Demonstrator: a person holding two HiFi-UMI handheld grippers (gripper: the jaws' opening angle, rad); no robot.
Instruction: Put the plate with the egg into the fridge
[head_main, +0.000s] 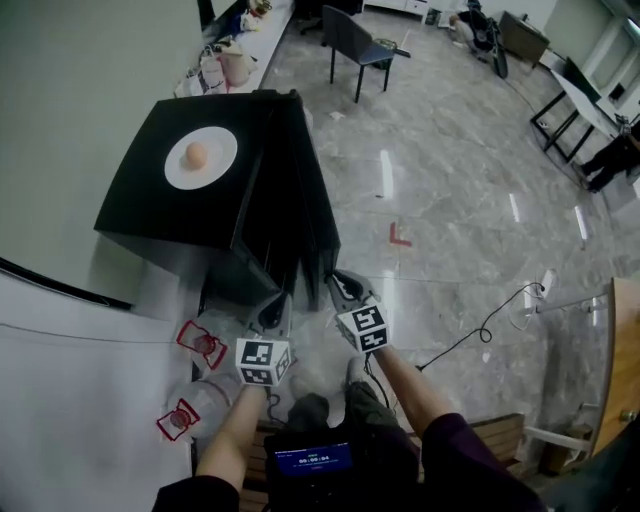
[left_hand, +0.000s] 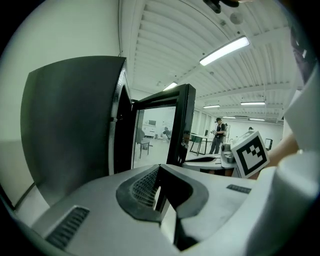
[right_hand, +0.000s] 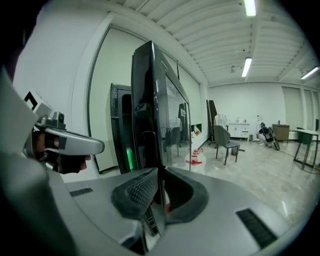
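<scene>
Currently the plate sits on top of the fridge, in the upper left of the head view, with the egg resting near its middle; it is outside the fridge, not in it. The fridge door stands swung open toward the lower middle of the frame. Little of the fridge's inside shows: the right gripper view catches a dark interior with a green patch low down, too small to name. The left hand-held gripper is just beside the door's lower end, its jaws closed with nothing between them. The right hand-held gripper is at the door's free edge, its jaws drawn nearly together with that edge between the pads. Two clear jugs with red handles stand on the floor at the lower left, beside the fridge; what they hold I cannot make out. The floor is glossy grey stone with a small red mark near the centre and a black cable trailing at the right. A pale wall fills the left edge. A chair stands at the top with a cluttered white table left of it. Dark-framed tables stand at the upper right, where a person in dark clothes is at the edge
</scene>
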